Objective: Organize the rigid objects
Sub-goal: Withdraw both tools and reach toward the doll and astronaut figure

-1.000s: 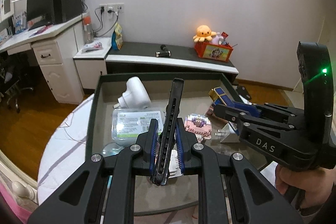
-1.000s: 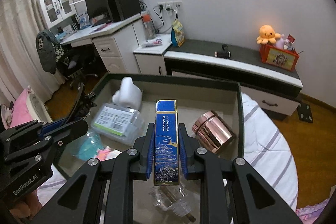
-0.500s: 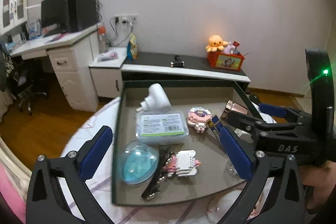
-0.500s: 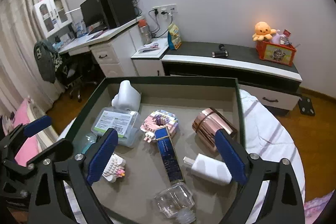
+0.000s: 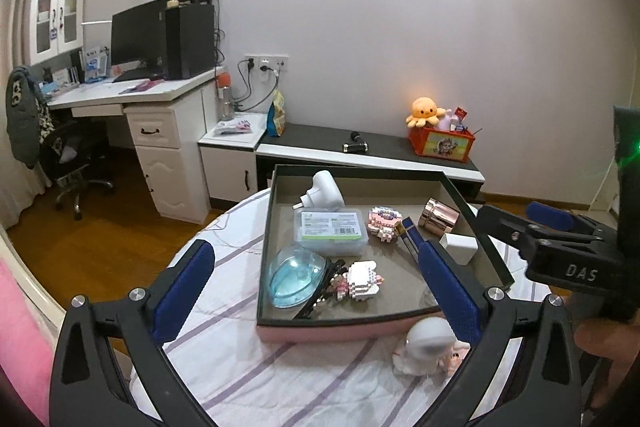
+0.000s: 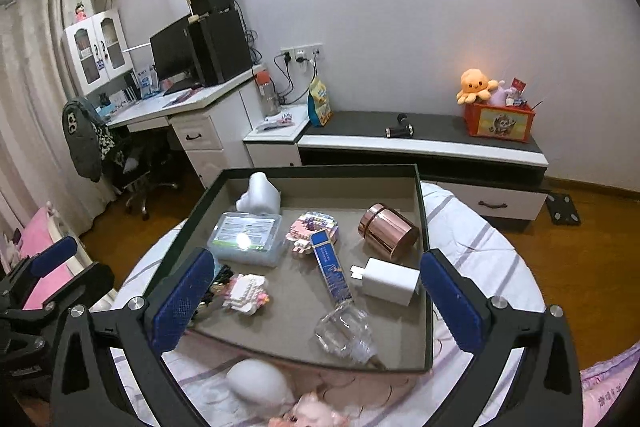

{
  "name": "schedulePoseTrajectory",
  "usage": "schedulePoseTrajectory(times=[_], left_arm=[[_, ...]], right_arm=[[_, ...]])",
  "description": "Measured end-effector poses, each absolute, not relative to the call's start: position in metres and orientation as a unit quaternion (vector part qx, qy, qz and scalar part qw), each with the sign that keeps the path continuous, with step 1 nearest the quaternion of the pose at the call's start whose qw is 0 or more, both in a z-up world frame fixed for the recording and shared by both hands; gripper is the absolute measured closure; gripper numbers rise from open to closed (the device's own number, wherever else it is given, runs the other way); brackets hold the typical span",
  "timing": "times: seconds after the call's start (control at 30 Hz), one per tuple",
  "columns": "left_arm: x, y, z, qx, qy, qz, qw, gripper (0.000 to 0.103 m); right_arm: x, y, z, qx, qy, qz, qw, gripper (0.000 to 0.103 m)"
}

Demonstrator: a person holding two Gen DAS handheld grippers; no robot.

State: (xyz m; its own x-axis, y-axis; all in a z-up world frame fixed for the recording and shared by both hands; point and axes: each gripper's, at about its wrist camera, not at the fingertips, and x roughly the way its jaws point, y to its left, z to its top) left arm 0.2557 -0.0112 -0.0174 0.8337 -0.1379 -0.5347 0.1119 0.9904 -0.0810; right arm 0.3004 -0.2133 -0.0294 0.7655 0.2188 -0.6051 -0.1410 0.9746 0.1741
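A dark-rimmed tray [image 5: 362,172] [image 6: 316,171] on the round table holds a blue box [image 6: 331,269], rose-gold tin [image 6: 387,231], white charger [image 6: 387,280], clear glass bottle [image 6: 346,333], plastic case [image 6: 248,237], white plug [image 6: 260,193], two brick models [image 6: 314,229] [image 6: 246,291], black hair clip [image 5: 320,291] and blue dome [image 5: 294,274]. My left gripper [image 5: 312,293] is open and empty, held back above the tray's front. My right gripper [image 6: 316,301] is open and empty above the tray's front.
A white figurine [image 5: 426,345] [image 6: 256,381] lies on the striped tablecloth in front of the tray, with a pink toy [image 6: 312,413] beside it. A desk, office chair and low cabinet stand behind the table.
Both grippers opened and pulled back and up. The left let go of the black hair clip, the right let go of the blue box; both now lie in the tray.
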Motion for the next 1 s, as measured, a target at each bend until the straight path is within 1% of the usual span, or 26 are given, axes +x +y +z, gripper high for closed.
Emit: schedulePoseTrajectory(times=[0.57, 0.87, 1.0], left_arm=[[0.187, -0.008, 0.001, -0.031, 0.267, -0.046, 0.962, 0.000], [0.156, -0.006, -0.004, -0.036, 0.275, -0.042, 0.960, 0.000], [0.145, -0.004, -0.009, -0.039, 0.282, -0.041, 0.958, 0.000]], right_arm=[[0.199, -0.217, 0.014, 0.049, 0.267, 0.082, 0.959, 0.000], [0.153, -0.223, 0.005, 0.062, 0.264, 0.069, 0.960, 0.000], [0.141, -0.222, -0.005, 0.062, 0.276, 0.072, 0.956, 0.000]])
